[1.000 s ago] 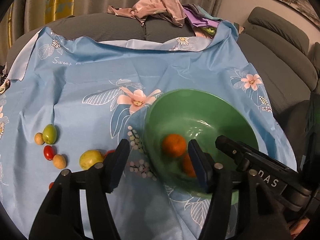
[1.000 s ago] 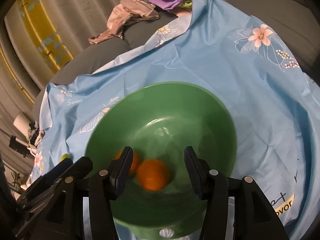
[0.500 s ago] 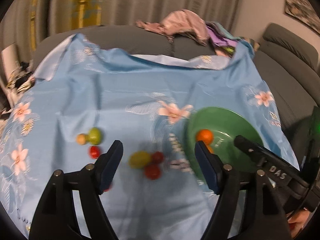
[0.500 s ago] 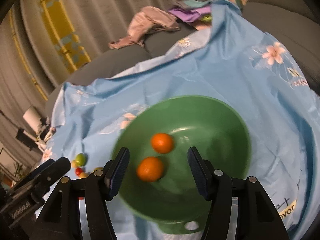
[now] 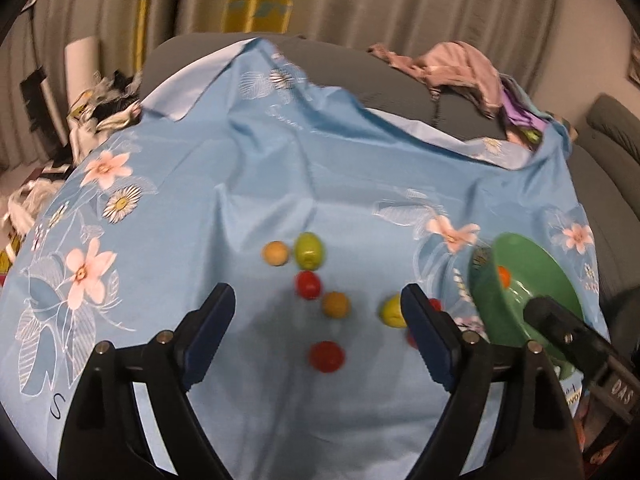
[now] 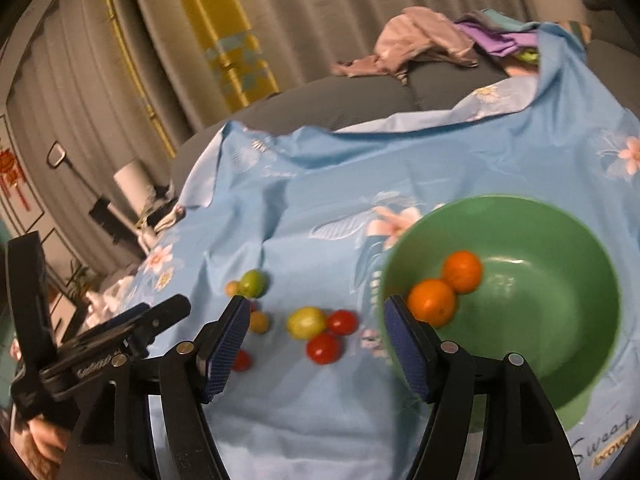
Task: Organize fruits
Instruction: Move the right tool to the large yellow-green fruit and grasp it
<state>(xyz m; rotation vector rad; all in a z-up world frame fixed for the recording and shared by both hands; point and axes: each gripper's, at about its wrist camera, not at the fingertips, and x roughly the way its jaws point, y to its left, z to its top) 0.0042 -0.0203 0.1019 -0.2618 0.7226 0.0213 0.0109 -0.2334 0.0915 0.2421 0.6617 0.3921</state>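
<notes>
A green bowl [image 6: 560, 240] on the blue flowered cloth holds two oranges [image 6: 432, 302]; the bowl also shows at the right in the left wrist view [image 5: 532, 264]. Several small fruits lie loose on the cloth left of it: a green one [image 5: 309, 251], red tomatoes [image 5: 326, 356], orange-yellow ones [image 5: 336, 305] and a yellow-green one [image 6: 306, 322]. My left gripper [image 5: 318, 332] is open and empty, above the loose fruits. My right gripper [image 6: 316, 340] is open and empty, above the fruits beside the bowl's left rim.
The blue cloth [image 5: 248, 184] covers a grey sofa [image 6: 340, 104]. A heap of clothes [image 5: 468, 72] lies on the sofa back. Clutter and a white roll [image 5: 80, 64] stand at the far left. Curtains hang behind.
Both grippers have pulled back and swung left, away from the bowl. The loose fruits now lie in front of the left gripper. Both stay open and empty.
</notes>
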